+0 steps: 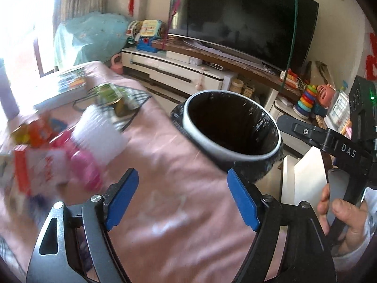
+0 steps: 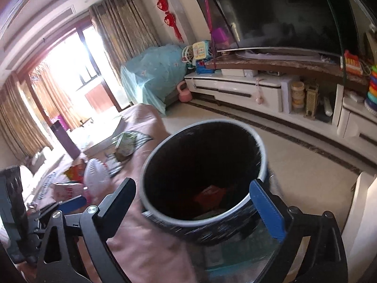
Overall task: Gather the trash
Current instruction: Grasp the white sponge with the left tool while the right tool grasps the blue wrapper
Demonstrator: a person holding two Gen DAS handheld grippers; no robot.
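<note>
Both my grippers, left gripper (image 1: 182, 198) and right gripper (image 2: 195, 202), gape empty beside the bin (image 1: 232, 127). Between pickups, I reckon; next, reach left of the bin for the wrappers (image 1: 44, 165).

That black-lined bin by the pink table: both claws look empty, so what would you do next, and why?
Probably swing the left gripper toward the litter, perhaps the white plastic bottle. Both grippers are open and empty, the right gripper hangs over the bin, which already holds something red, and wrappers remain on the pink tablecloth.
</note>
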